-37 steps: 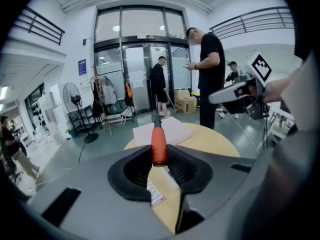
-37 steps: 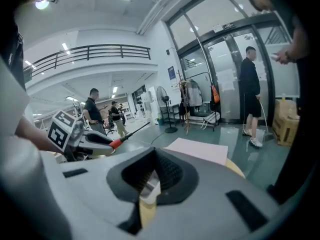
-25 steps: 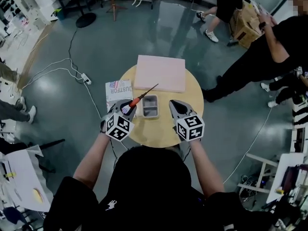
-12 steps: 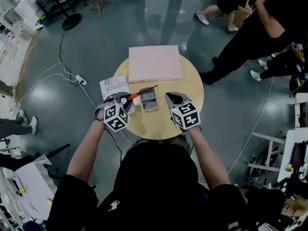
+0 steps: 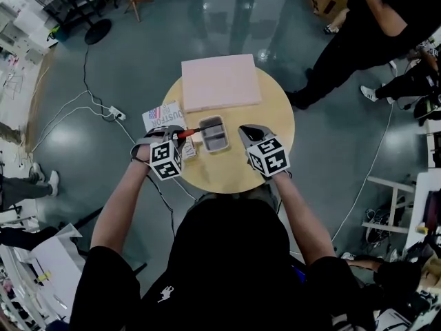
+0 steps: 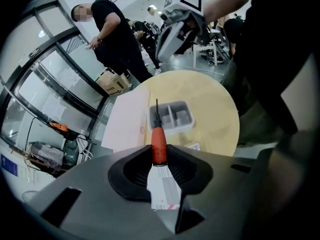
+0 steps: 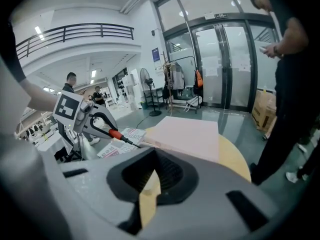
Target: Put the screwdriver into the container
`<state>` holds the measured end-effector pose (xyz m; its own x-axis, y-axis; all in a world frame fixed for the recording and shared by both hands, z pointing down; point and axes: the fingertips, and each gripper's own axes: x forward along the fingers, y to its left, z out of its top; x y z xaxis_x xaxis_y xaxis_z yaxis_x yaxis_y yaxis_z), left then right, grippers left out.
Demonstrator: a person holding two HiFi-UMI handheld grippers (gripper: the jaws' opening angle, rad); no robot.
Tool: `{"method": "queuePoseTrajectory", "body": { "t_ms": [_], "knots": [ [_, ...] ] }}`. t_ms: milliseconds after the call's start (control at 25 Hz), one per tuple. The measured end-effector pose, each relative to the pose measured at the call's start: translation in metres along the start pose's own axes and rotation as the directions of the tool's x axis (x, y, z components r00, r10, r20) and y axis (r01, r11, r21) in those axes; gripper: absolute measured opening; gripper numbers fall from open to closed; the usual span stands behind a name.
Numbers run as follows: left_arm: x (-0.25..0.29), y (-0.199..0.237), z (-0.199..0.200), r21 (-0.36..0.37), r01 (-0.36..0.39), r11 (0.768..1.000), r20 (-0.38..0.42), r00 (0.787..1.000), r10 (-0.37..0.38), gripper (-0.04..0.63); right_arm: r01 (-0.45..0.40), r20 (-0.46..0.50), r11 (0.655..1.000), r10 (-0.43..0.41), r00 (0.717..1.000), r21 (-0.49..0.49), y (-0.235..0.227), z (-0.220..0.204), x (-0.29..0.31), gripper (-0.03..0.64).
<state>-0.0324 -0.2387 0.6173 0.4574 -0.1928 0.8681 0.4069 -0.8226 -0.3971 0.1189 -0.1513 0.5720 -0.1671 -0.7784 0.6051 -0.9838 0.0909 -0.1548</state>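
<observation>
Left gripper [image 6: 159, 157] pinches screwdriver [image 6: 159, 143] by its red handle, tip over the rim of container [image 6: 181, 115] on table [image 5: 231, 176]. Right gripper [image 7: 152, 176] jaws pressed together, empty, beside container.

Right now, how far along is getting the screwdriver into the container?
Done: the screwdriver is picked up, its red handle clamped between the jaws of the left gripper. In hand: its shaft points at the grey container on the round table. Left: lower it in and release. The right gripper is empty beside the container.
</observation>
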Motion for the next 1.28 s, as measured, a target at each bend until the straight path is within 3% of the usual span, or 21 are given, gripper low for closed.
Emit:
{"method": "queuePoseTrajectory", "body": {
  "t_ms": [520, 960, 1280],
  "knots": [
    [0.031, 0.005, -0.008, 0.200, 0.090, 0.976, -0.098, 0.993, -0.072, 0.095, 0.009, -0.026, 1.000, -0.009, 1.000, 0.003, -0.003, -0.007, 0.005, 0.002],
    [0.051, 0.010, -0.002, 0.356, 0.150, 0.922, -0.159, 0.982, -0.098, 0.097, 0.042, -0.035, 0.999, -0.041, 0.999, 0.026, -0.015, -0.012, -0.001, 0.002],
    [0.059, 0.015, 0.010, 0.489, 0.191, 0.851, -0.217, 0.972, -0.093, 0.098, 0.050, -0.026, 0.998, -0.049, 0.998, 0.040, -0.017, -0.012, -0.004, 0.002]
  ]
}}
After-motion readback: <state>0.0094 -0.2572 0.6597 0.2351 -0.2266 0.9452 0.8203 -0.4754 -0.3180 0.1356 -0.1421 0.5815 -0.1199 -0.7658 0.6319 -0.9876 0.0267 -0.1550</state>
